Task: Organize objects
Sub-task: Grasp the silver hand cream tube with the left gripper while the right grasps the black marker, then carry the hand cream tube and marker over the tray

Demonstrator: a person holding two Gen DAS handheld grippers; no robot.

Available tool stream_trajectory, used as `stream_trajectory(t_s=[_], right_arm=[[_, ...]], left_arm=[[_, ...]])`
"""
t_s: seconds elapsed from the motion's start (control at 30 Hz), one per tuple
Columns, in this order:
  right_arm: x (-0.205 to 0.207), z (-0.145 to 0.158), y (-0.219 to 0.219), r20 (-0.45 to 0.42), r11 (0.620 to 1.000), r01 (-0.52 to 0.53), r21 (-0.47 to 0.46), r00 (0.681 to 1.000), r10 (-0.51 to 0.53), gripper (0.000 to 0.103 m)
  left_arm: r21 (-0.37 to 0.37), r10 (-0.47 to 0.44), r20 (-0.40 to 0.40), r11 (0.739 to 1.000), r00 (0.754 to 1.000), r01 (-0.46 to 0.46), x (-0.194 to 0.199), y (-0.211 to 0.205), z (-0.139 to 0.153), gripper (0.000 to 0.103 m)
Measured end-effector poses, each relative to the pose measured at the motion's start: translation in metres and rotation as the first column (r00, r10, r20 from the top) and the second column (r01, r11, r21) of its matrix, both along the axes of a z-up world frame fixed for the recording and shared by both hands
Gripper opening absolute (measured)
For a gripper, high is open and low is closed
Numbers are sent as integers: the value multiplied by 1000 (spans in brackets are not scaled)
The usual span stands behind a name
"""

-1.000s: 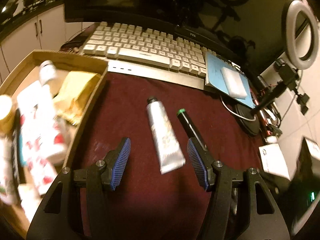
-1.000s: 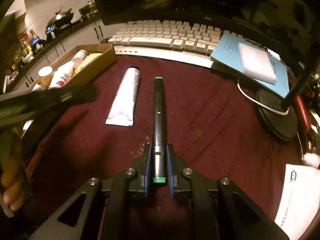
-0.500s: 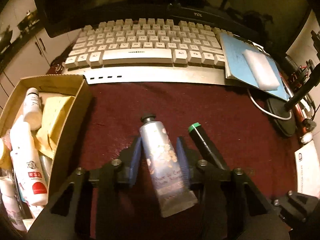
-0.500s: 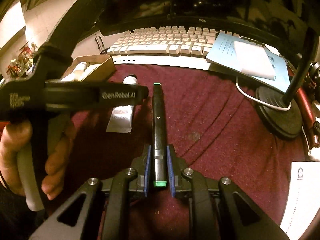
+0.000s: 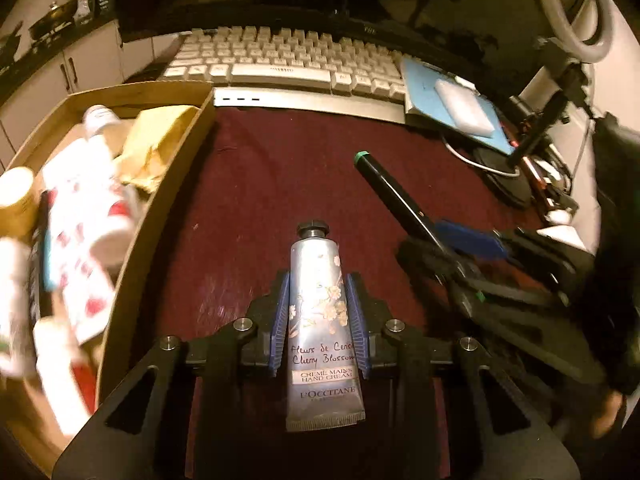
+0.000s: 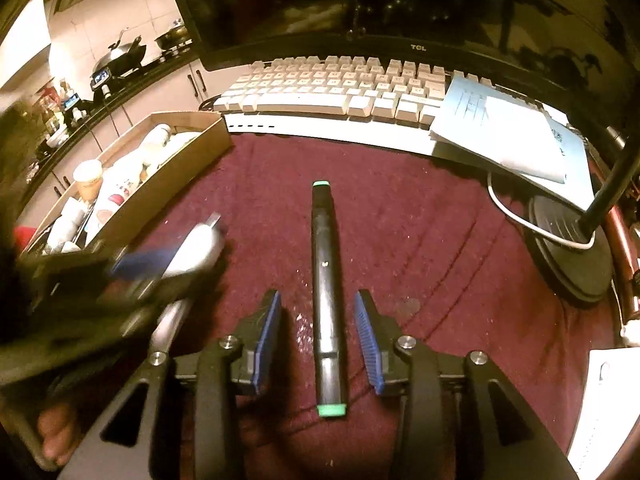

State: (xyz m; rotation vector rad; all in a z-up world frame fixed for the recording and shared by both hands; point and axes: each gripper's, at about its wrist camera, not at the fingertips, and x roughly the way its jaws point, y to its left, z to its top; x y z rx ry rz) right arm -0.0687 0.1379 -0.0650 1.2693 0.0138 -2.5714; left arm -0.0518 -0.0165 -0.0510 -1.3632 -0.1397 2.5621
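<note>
Since a second ago my left gripper (image 5: 318,316) has been closing, now clamped on the tube (image 5: 322,328), while my right gripper (image 6: 318,338) has been opening off the pen (image 6: 326,292), so I lift the tube level toward the box (image 5: 168,184).

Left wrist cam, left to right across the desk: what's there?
Brown cardboard box of bottles → silver hand cream tube clamped in the left gripper → black marker with green caps → light blue notebook.

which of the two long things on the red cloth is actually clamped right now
The silver hand cream tube, pinched by the left gripper. The black green-capped marker lies loose between the right gripper's opening pads.
</note>
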Motion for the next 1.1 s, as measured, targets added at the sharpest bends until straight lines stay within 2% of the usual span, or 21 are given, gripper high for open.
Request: stream_trajectory(t_s=[0.13,0.2,0.23,0.43,0.7,0.87,1.1], right_arm=[[-8,1,-7,6,1000,9,16,1000,-9,35],[-9,1,-11,-4,999,18,28,1000,-18,17],[-9,0,-11,-9,999,23,35,1000,-23,15],[4,2,-8,-10,999,37,-20,999,-37,15],[28,22,-9,-38,993,20,-114,999,-25,15],[33,33,-16,-54,990,7,-144,998,-15,15],[39,52,-47,-95,984,-69,-163,994,54,15]], left_arm=[[13,3,8,1000,1000,-3,11,-2,5,27],[27,9,7,1000,1000,-9,12,-4,9,27],[33,9,1,999,1000,-9,16,-8,13,27],[62,62,-45,996,997,-59,32,-33,38,27],[70,128,-106,990,986,-121,50,-66,69,27],[77,143,-126,988,982,-134,58,-81,78,27],[96,191,-141,979,971,-179,62,-108,86,27]])
